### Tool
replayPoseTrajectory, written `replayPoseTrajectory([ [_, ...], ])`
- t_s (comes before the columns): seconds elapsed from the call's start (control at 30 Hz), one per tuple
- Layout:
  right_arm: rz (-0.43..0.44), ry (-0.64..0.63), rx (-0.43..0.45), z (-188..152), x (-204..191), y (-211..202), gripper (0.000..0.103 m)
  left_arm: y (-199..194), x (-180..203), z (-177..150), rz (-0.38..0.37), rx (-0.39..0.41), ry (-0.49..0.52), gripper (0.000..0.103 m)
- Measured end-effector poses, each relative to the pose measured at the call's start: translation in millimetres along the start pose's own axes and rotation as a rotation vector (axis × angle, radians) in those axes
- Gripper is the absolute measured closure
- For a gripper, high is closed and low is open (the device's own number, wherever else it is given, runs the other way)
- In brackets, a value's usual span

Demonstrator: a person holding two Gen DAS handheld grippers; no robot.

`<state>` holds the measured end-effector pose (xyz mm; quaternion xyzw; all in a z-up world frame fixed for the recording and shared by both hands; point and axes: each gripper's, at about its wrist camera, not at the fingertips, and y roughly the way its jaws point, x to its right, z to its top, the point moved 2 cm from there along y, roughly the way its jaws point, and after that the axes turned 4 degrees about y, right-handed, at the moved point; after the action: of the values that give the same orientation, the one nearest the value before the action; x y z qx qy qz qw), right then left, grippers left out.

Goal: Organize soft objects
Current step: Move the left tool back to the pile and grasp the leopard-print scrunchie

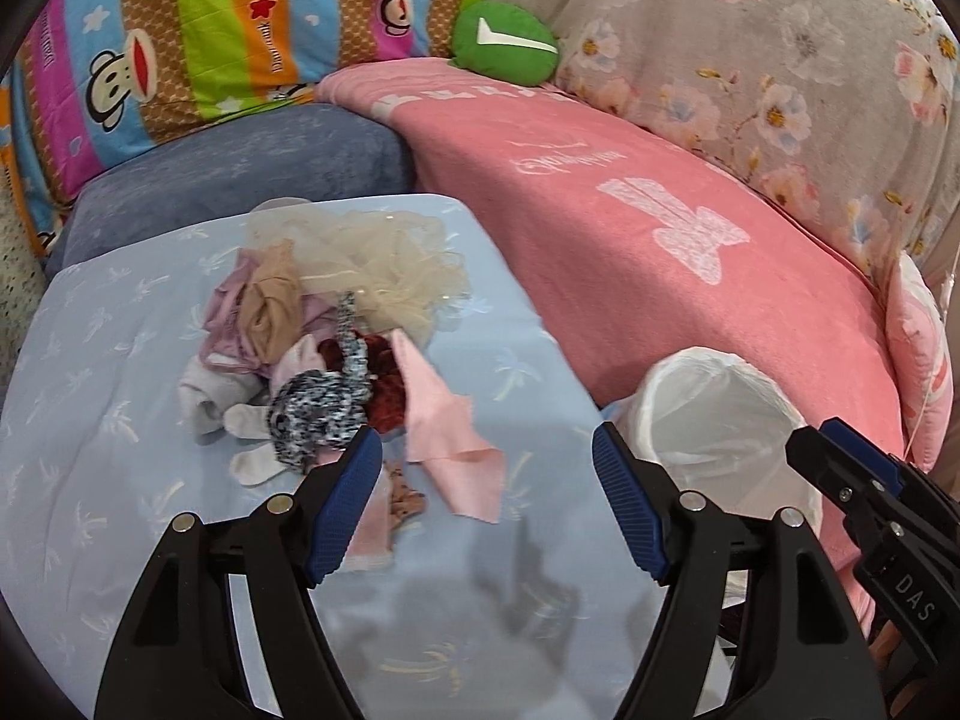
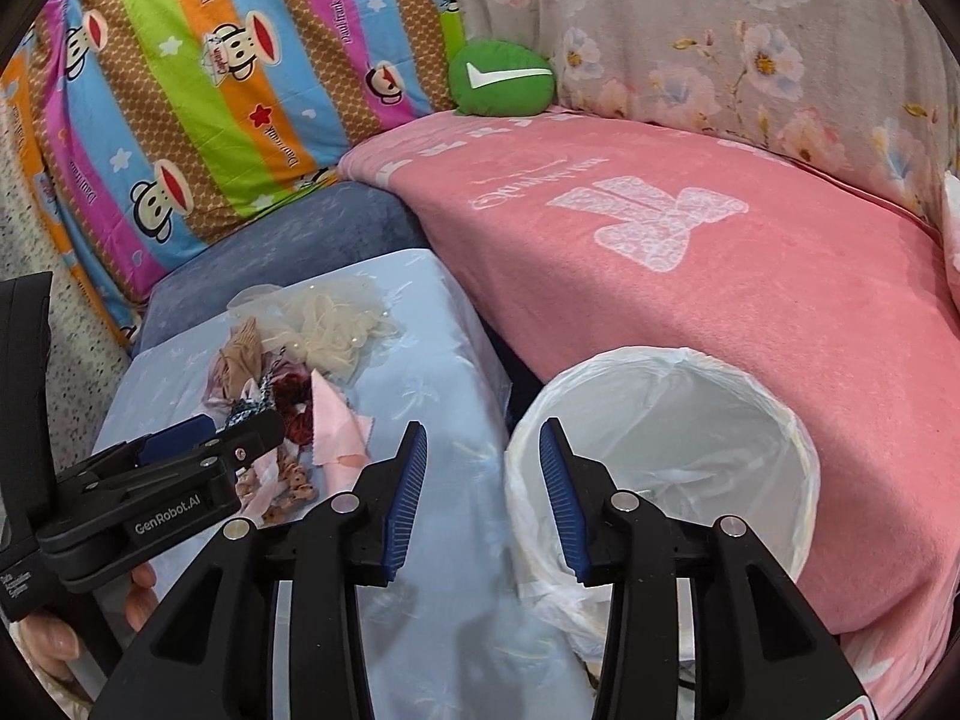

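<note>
A: Two grippers, both empty. Left gripper (image 1: 486,450) has its jaws spread wide, nothing between them, tips poised just short of the clothes pile (image 1: 324,348) on the desk (image 1: 90,480). Right gripper (image 2: 483,450) is parted less widely, also holding nothing, hanging by the near rim of the lined bin (image 2: 750,396).

B: Nearest item to the left gripper?

A: Speckled black-and-white sock (image 1: 318,414), touching the left pad in that view. Pink cloth (image 1: 450,438) lies just beside it, partly between the jaws as seen. Behind those: a dark red piece (image 1: 384,384), white socks (image 1: 240,420), tan stockings (image 1: 270,312) and a cream mesh puff (image 1: 384,264).

B: Why the bin there?

A: Judged: it stands in the gap between desk and the pink blanket (image 1: 690,252), mouth up and liner folded over the rim, so anything lifted from the pile needs only a short carry sideways. It looks empty.

B: And the wide spread on the left?

A: Probably to straddle a bulky rolled sock. Items overlap, so a closing grip could drag the pink cloth along too.

B: Progress?

A: Early, by my reading: everything soft sits in one heap on the desk.
</note>
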<state>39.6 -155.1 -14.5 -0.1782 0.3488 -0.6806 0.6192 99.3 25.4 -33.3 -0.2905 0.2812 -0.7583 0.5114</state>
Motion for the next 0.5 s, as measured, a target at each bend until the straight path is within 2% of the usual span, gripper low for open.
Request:
replayPoseTrajectory([
  [0.1, 0.009, -0.015, -0.015, -2.7, -11.0, 4.9, 0.063, 1.1, -12.1, -1.1, 0.015, -0.003, -0.017, 0.032],
  [0.2, 0.019, -0.032, -0.032, -7.3, -24.0, 10.9, 0.059, 1.5, -28.2, -4.7, 0.035, -0.003, -0.038, 0.025],
  [0.3, 0.037, -0.05, -0.057, -12.9, -38.0, 18.8, 0.058, 3.6, -44.4, -8.4, 0.052, -0.007, -0.057, 0.021],
  [0.5, 0.076, -0.078, -0.11, -25.0, -66.9, 38.2, 0.058, 11.7, -74.7, -14.8, 0.084, -0.034, -0.099, 0.02],
])
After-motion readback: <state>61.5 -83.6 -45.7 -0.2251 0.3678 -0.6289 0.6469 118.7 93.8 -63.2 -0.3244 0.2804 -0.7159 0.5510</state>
